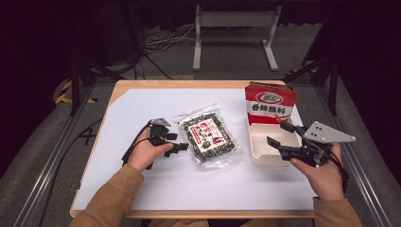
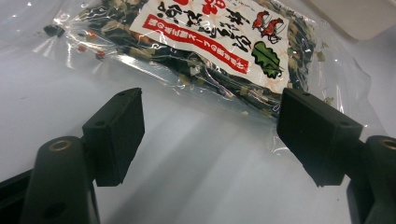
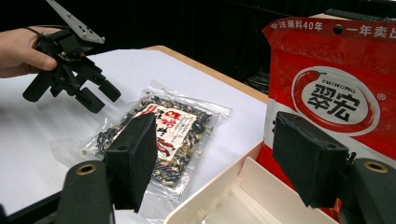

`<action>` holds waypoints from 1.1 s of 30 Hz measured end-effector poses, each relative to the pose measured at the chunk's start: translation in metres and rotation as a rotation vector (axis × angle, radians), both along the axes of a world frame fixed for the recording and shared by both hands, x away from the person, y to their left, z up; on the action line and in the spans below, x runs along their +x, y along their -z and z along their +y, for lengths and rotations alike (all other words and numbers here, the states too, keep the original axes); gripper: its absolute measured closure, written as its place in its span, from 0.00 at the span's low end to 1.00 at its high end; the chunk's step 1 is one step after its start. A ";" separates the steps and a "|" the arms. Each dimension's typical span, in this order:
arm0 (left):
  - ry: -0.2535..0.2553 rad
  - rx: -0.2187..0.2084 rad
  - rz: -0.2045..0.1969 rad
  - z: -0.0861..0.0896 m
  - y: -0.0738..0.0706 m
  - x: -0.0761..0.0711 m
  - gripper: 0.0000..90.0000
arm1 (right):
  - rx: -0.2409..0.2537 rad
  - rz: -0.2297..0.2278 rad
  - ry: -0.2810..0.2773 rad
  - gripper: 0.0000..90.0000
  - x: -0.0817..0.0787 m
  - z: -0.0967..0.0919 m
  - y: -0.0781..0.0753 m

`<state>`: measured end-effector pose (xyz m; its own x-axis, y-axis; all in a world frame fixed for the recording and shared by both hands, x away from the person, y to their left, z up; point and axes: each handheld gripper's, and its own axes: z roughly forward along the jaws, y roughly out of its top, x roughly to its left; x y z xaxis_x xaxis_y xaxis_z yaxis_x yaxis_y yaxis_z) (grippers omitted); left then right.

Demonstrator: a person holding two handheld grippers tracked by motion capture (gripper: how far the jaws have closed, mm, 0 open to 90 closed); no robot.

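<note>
The surface point(image 1: 156, 189) carried a white tray point(image 1: 259, 150) at centre right of the high view, with a red pouch point(image 1: 270, 104) standing at its far end. The clear food packet point(image 1: 208, 135) lay flat at centre, outside the tray and not yet gripped. The left hand-held gripper point(image 1: 178, 142) stood wide open at its near edge, empty. The right hand-held gripper point(image 1: 279, 134) hovered open over the tray, empty. Judged: pickup and placing remained.

Clear crinkled plastic packet point(image 1: 208, 135): glossy.
Red foil-like pouch point(image 1: 270, 102): shiny.
White plastic tray point(image 1: 265, 153): smooth.
White paper sheet point(image 1: 142, 106): matt.
Black gripper pads point(image 2: 119, 133): matt.
</note>
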<state>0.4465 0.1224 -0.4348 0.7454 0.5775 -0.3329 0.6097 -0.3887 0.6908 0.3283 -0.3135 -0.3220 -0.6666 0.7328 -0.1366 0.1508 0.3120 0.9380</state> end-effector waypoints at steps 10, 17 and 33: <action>0.034 0.030 0.045 -0.009 0.005 0.001 0.27 | -0.001 0.005 -0.005 0.34 0.000 0.000 0.001; 0.041 0.039 0.071 -0.017 0.008 0.002 0.27 | 0.003 0.004 -0.007 0.34 -0.001 -0.001 0.001; 0.004 0.003 0.093 -0.019 0.010 0.008 0.25 | 0.002 0.007 -0.004 0.34 -0.001 -0.002 0.003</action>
<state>0.4544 0.1037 -0.4451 0.7135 0.5758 -0.3991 0.6698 -0.3935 0.6297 0.3277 -0.3151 -0.3254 -0.6706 0.7301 -0.1309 0.1558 0.3111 0.9375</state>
